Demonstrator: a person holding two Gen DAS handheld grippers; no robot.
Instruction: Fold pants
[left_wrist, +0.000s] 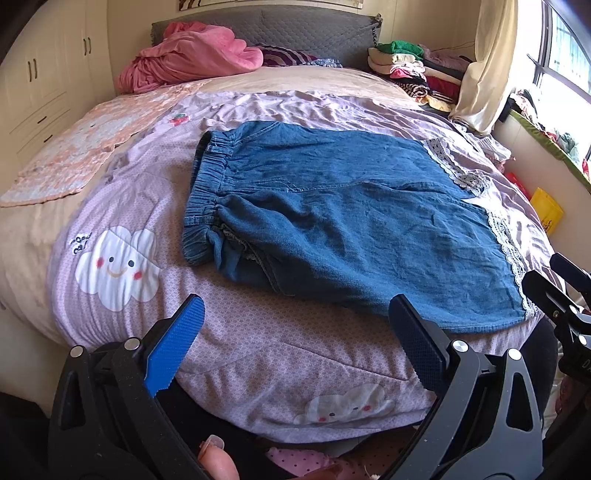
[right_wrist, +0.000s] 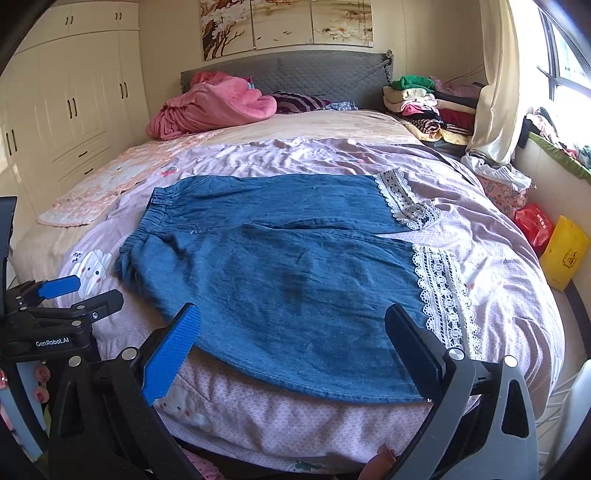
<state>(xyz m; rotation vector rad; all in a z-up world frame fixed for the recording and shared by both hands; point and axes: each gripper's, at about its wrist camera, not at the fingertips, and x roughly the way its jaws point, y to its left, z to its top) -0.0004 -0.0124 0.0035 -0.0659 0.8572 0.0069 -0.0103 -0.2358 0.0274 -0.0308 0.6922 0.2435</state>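
Denim pants (right_wrist: 280, 266) lie flat, unfolded. Your left gripper (left_wrist: 295, 343) and right gripper (right_wrist: 291, 347) gape empty; next, pinch the near leg's edge.

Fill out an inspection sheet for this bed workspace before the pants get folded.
Surface: bed with lilac cloud-print quilt, wrinkled.
Job's things: denim pants spread flat, unfolded, waistband left, lace hems right.
Clutter: pink blanket by the headboard; stack of folded clothes; peach mat.
Grippers: left gripper and right gripper open, holding nothing, at the near edge.
Cables: nothing seen.
Surroundings: wardrobe, curtain, yellow bag, red bag.
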